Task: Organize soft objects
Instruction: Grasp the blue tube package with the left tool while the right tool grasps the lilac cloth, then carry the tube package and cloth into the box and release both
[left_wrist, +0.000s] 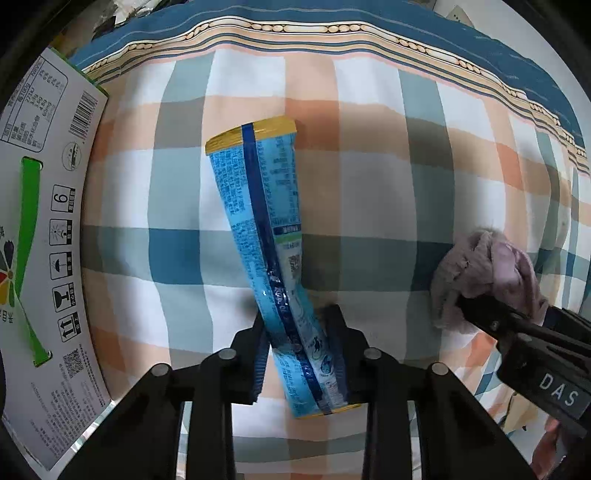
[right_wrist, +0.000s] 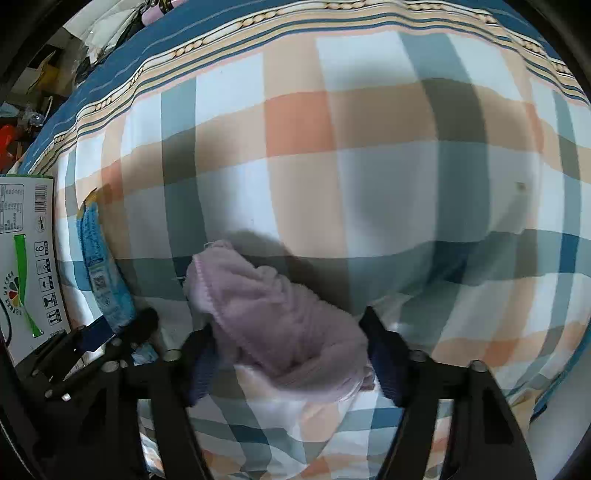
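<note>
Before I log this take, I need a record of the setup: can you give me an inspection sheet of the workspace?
Surface: plaid bedsheet in white, orange and teal, with a blue patterned border at the far edge.
Job's things: blue snack packet, long, with gold end seals; fuzzy lilac cloth, bunched.
Clutter: printed white carton with green stripe, left of the packet.
Grippers: left gripper shut on the blue snack packet near its lower end; right gripper shut on the fuzzy lilac cloth.
Cables: nothing seen.
Surroundings: assorted items beyond the bed's far left corner, too blurred to identify.
</note>
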